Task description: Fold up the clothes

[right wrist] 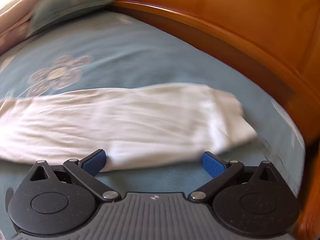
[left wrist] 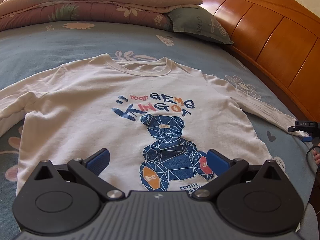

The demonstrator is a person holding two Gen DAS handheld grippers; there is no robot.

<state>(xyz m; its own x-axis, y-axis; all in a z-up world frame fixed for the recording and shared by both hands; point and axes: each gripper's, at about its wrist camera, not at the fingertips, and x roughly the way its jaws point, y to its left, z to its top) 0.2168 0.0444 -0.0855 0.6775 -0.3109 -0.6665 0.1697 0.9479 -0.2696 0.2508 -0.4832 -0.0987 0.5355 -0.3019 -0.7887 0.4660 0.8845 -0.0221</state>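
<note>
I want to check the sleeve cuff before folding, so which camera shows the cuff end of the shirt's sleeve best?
The right wrist view: the sleeve cuff fills the frame just ahead of the right gripper, whose jaws are open, though motion blurs it. The left wrist view shows that cuff only small, at the far right edge, partly hidden.

Bedroom: bed (left wrist: 80, 44), pillow (left wrist: 200, 26), wooden headboard (left wrist: 270, 30).

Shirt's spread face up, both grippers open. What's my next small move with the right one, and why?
Probably ease the right gripper forward and close on the sleeve near its cuff. Its jaws stand open with the sleeve's near edge between the pads, nothing is gripped yet, and the shirt lies flat with that sleeve still stretched outward.
</note>
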